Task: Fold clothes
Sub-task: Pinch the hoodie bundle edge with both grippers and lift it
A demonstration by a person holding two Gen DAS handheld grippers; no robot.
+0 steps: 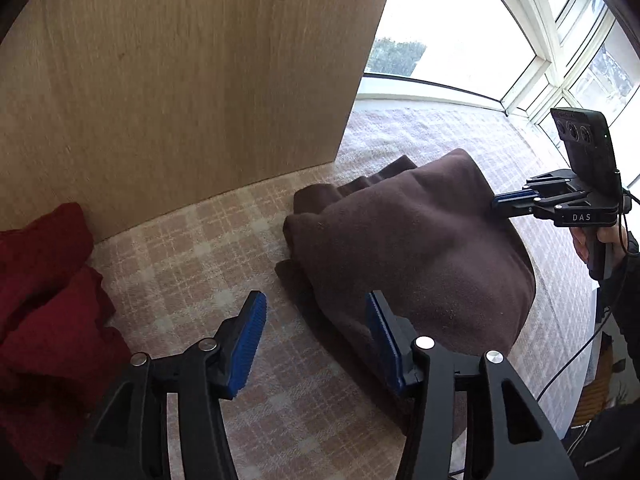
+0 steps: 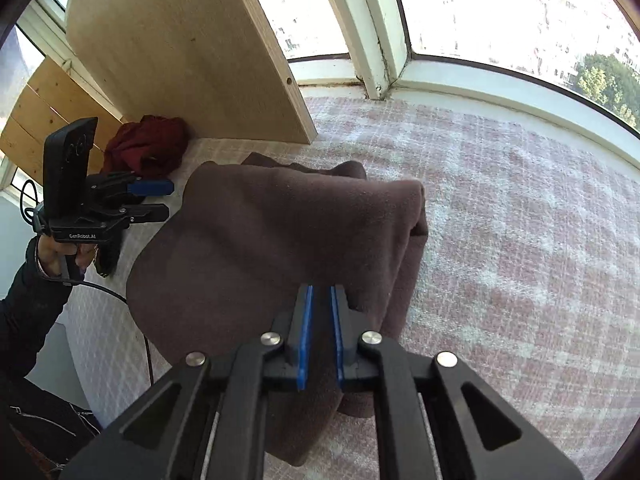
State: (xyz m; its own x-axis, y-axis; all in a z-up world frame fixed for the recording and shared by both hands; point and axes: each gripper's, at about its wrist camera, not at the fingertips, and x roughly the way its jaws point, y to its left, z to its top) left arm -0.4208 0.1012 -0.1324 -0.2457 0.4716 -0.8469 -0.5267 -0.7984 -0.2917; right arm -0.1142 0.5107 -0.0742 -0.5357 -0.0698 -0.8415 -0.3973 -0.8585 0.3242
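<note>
— Left gripper (image 1: 316,336)?
— Jaws apart, empty, angled down just beside the brown garment (image 1: 420,248).
— Right gripper (image 2: 320,336)?
— Jaws slightly apart with a brown fold between the pads; whether they press it, I cannot tell.
— Where's the garment?
— Folded on the checked counter (image 2: 520,220); red cloth (image 1: 44,292) lies by the wooden panel (image 1: 180,80).
</note>
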